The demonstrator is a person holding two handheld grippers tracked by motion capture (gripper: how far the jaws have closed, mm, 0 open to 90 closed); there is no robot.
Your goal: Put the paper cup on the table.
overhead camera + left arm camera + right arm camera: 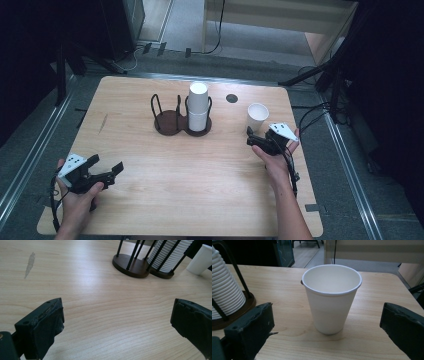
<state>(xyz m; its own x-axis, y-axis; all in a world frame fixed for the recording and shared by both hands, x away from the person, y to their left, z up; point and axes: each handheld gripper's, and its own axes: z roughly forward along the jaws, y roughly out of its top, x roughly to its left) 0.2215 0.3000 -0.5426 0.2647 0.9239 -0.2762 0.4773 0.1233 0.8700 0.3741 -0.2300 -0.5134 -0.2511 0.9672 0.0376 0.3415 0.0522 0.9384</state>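
Right gripper (260, 141), jaws spread wide, sits just short of an upright white paper cup (331, 297); cup stands between the jaws' line, untouched. Left gripper (106, 169) also agape, low over bare wooden table (200, 180), near left corner. Mid-table: dark two-bay cup holder (175, 122), right bay holding stacked cups (198, 106).

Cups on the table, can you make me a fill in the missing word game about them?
1. The single paper cup stands upright with its open end facing ____.
2. The stack of cups sits in the ____ side of the cup holder.
3. The right gripper has its jaws ____, with the single cup ahead of them.

Missing words: up; right; open
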